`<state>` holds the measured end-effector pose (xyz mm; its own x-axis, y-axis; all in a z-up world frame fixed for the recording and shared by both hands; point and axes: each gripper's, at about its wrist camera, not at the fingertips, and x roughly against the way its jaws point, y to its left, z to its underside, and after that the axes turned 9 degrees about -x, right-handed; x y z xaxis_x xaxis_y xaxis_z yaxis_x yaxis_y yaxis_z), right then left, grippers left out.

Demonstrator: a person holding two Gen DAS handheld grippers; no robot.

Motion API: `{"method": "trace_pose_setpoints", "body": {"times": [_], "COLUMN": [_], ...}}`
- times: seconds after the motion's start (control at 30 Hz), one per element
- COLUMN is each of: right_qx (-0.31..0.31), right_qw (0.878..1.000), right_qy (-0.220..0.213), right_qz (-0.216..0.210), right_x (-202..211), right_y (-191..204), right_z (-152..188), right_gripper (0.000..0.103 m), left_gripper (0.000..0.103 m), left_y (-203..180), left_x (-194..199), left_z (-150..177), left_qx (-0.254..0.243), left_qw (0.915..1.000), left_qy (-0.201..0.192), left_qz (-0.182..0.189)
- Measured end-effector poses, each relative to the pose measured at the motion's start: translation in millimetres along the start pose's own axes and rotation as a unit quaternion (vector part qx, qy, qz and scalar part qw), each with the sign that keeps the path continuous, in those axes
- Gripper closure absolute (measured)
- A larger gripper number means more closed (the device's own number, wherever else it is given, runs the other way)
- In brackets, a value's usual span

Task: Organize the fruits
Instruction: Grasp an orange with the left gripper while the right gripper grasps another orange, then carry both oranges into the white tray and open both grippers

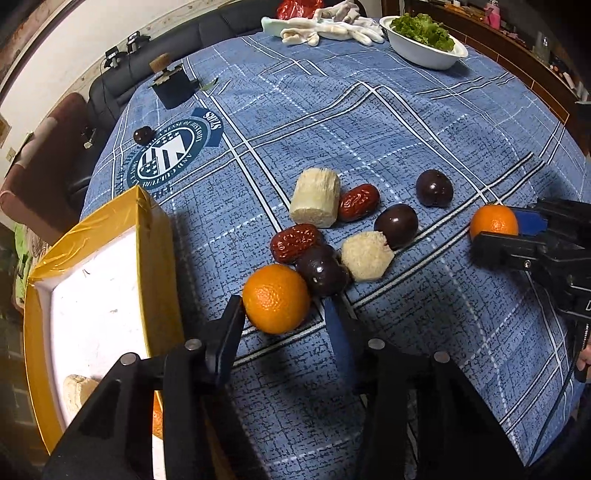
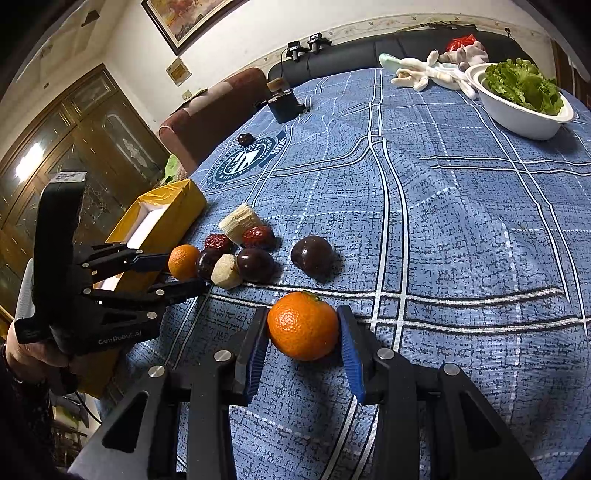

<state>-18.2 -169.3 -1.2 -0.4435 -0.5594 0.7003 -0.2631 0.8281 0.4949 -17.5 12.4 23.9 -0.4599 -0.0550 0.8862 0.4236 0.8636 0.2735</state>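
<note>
Nearest the right wrist camera, a mandarin [image 2: 303, 325] sits on the blue checked tablecloth [image 2: 461, 229], stem end tilted up and away from the lens. The right gripper [image 2: 303, 328] is clenched on it, a blue pad pressing each flank.

A second mandarin [image 1: 276, 298] lies close under the left wrist camera, at the near edge of the fruit cluster and just beside the yellow box [image 1: 155, 236]. The left gripper [image 1: 286, 309] brackets it: the left finger touches its side, while a thin gap shows at the right blue pad, so a firm grasp cannot be told from the pictures.

Touching this mandarin is a dark plum [image 1: 322, 271], with a red date [image 1: 295, 242] behind it, long axis running left to right. A pale sugarcane chunk [image 1: 365, 256] lies against the plum, cut face toward the camera. Farther back a longer sugarcane piece [image 1: 316, 197] lies with its axis pointing away and slightly right, a second date [image 1: 359, 202] slanting beside it. Two more plums [image 1: 396, 226] [image 1: 434, 187] sit to the right, and one small plum [image 1: 143, 134] well apart near the printed emblem [image 1: 170, 151].

The box holds another sugarcane piece [image 1: 79, 387]. At the far edge stand a white bowl of lettuce [image 1: 424, 46] and a heap of gloves [image 1: 332, 27].
</note>
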Motion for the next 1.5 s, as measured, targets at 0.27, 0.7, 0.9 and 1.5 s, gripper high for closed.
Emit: {"method": "trace_pose_setpoints", "body": {"times": [0.27,0.7,0.9,1.5], "right_qx": [0.007,0.015,0.026,0.166], "right_qw": [1.0,1.0,1.0,0.981], "right_qy": [-0.002,-0.006,-0.004,-0.007], "right_qz": [0.005,0.01,0.0,-0.102], "right_x": [0,0,0,-6], "right_y": [2,3,9,144], "right_z": [0,1,3,21], "right_gripper": [0.065,0.066,0.066,0.067], "left_gripper": [0.071,0.071,0.071,0.071], "left_y": [1,1,-3,31], "left_x": [5,19,43,113], "left_z": [1,7,23,138], "left_qx": [0.016,0.05,0.072,0.176], "left_qw": [0.9998,0.9983,0.9954,0.9768], "left_qy": [-0.01,-0.031,-0.062,-0.12], "left_qz": [-0.002,0.006,0.009,-0.019]}}
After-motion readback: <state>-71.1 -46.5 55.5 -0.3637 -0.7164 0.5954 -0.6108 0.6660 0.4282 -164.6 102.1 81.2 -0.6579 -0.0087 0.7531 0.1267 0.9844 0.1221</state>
